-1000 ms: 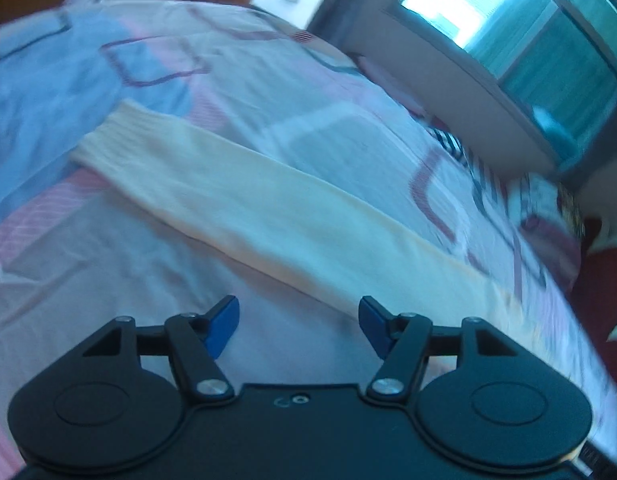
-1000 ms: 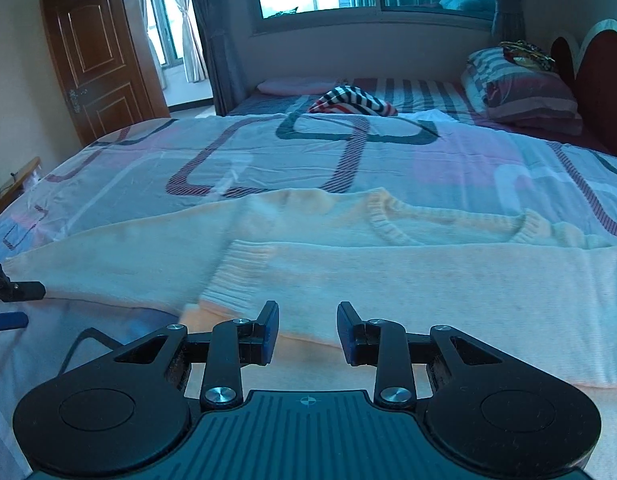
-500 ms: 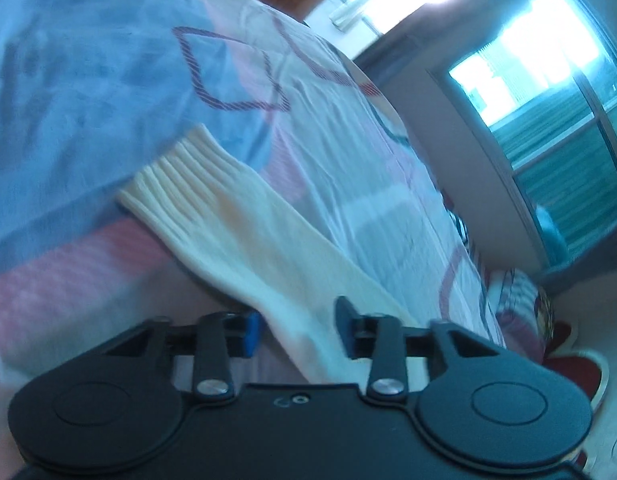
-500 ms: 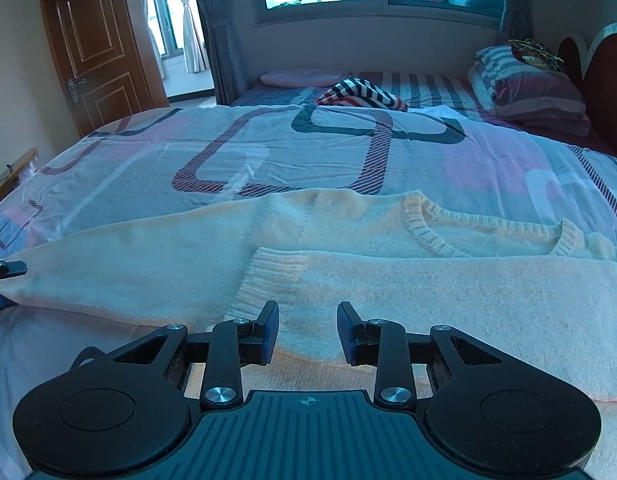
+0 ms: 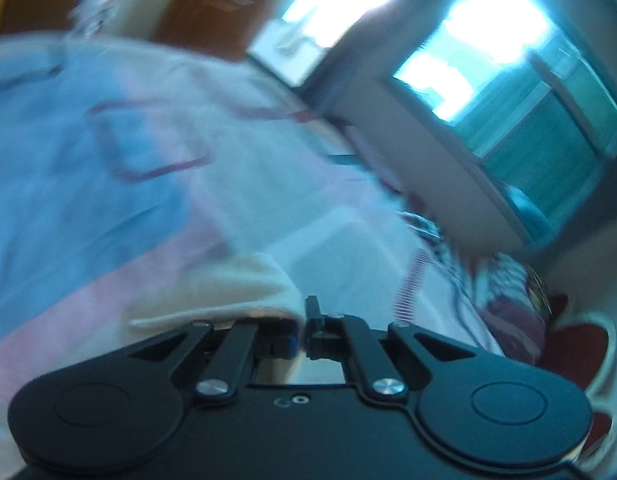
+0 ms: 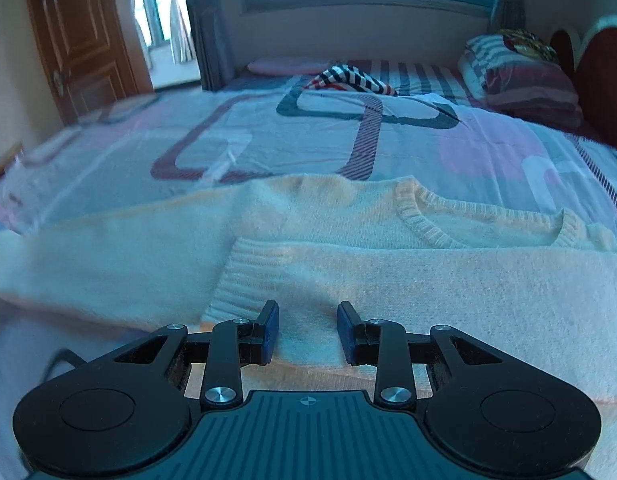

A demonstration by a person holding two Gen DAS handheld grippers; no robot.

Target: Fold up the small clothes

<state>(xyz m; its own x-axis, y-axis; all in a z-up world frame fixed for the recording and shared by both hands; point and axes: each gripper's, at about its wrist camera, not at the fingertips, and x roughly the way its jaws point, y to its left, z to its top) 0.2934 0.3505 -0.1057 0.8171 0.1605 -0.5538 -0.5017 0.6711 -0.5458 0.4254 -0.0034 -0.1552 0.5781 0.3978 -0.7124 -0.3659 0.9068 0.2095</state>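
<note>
With the left gripper (image 5: 304,330) clamped on the sweater's (image 6: 388,264) cuff (image 5: 244,284), carry it over the body while the right gripper (image 6: 308,332), jaws parted and empty, hovers above the folded sleeve (image 6: 428,280).

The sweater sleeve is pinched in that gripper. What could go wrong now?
The left gripper is shut on just the edge of the cream sleeve cuff, so the knit could slip out as it gets carried over. The other sleeve already lies folded across the sweater; dragging this one might rumple it. The right gripper hangs open over that folded sleeve without pinning it, so the whole sweater could slide on the bedsheet.
</note>
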